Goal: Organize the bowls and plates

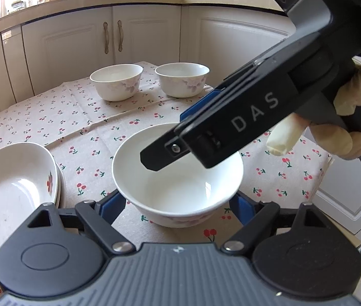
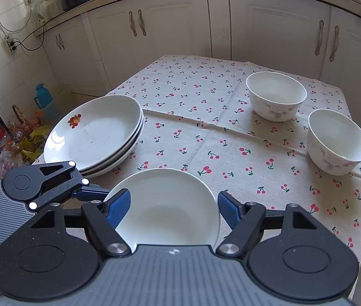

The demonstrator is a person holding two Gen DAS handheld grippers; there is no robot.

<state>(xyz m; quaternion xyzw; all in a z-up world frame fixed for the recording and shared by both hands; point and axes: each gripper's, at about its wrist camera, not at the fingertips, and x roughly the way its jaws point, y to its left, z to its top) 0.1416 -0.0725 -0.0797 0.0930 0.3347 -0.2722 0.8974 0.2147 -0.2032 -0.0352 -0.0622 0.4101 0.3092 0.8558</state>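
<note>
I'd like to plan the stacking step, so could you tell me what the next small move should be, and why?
Probably close the right tool on the wall of the near bowl: one finger hangs inside it, the other outside its rim, apparently not pinching. It stands apart from the two far bowls, so stacking needs a grip first.

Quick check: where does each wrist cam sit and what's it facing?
Left wrist: on the left hand-held gripper, looking down at the near bowl between its fingers; right hand-held gripper and gloved hand cross the view.
Right wrist: on the right hand-held gripper, over the same bowl; left tool at left.
Shared: plate stack.
</note>
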